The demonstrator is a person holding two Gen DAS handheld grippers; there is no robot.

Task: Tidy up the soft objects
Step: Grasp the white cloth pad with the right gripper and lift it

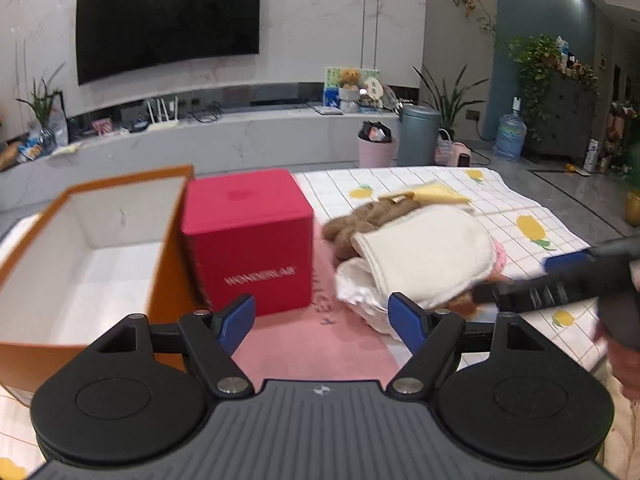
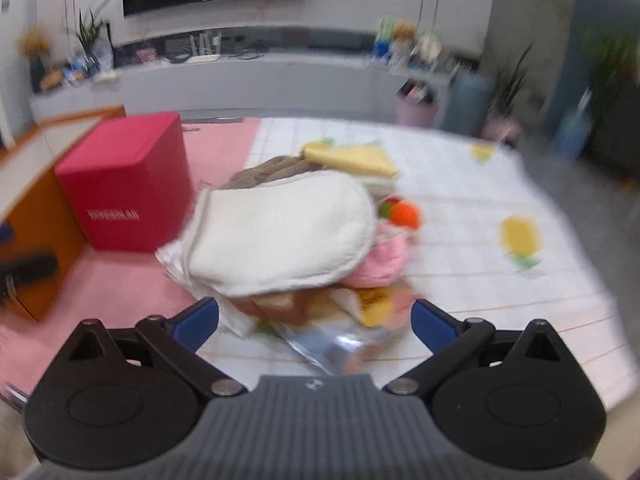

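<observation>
1. Nearest in each wrist view, the left gripper (image 1: 322, 322) and the right gripper (image 2: 314, 322) both stand with jaws wide apart, holding nothing.
2. Just beyond, a pile of soft cloths (image 2: 280, 236) lies on the checked sheet (image 2: 460, 248), a cream mitt (image 1: 424, 256) on top.
3. Left of the pile stands a red box (image 1: 248, 240), touching an open orange box (image 1: 80, 248).
4. Far back hangs a television (image 1: 168, 20).
</observation>
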